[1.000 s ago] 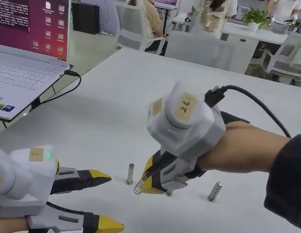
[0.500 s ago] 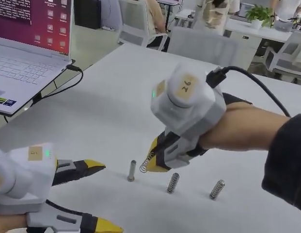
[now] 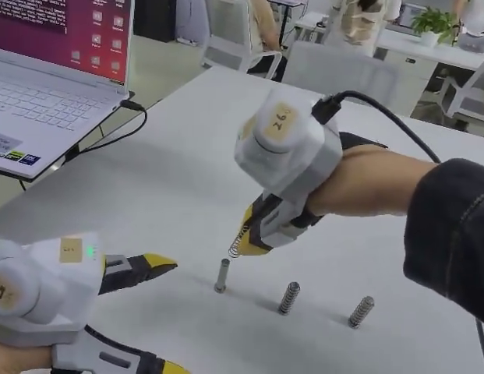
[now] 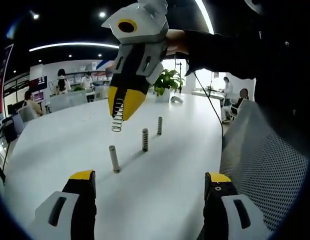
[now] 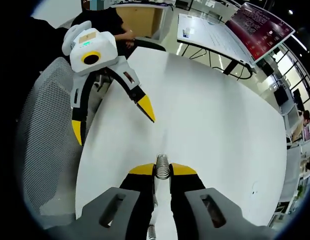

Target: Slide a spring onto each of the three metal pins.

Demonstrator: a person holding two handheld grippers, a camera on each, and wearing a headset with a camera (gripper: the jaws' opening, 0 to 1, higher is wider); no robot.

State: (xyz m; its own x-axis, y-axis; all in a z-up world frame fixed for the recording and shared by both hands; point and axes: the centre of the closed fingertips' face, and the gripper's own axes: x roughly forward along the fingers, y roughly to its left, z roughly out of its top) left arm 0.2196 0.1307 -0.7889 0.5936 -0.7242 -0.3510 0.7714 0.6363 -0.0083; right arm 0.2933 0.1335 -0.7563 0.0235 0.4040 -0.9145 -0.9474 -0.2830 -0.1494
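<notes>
My right gripper (image 3: 248, 240) hovers over the white table (image 3: 171, 171), shut on a small spring (image 3: 237, 242) that hangs tilted from its yellow tips. Just below the spring stands a bare metal pin (image 3: 221, 275). To its right, two more pins each carry a spring (image 3: 288, 298) (image 3: 361, 311). The left gripper view shows the held spring (image 4: 117, 120) above and a little behind the bare pin (image 4: 114, 159). My left gripper (image 3: 170, 315) rests at the lower left, open and holding nothing. From the right gripper view, the spring (image 5: 162, 167) sits clamped between its fingers.
An open laptop (image 3: 47, 86) stands at the far left with a black cable (image 3: 109, 136) trailing onto the table. Mesh chairs (image 3: 335, 66) and seated people line the far side. A black cable (image 3: 397, 132) runs from my right gripper.
My right gripper has risen from low over the middle pin, uncovering that pin with a spring on it, and carried its spring up and left above the bare pin. The left gripper stayed open.
</notes>
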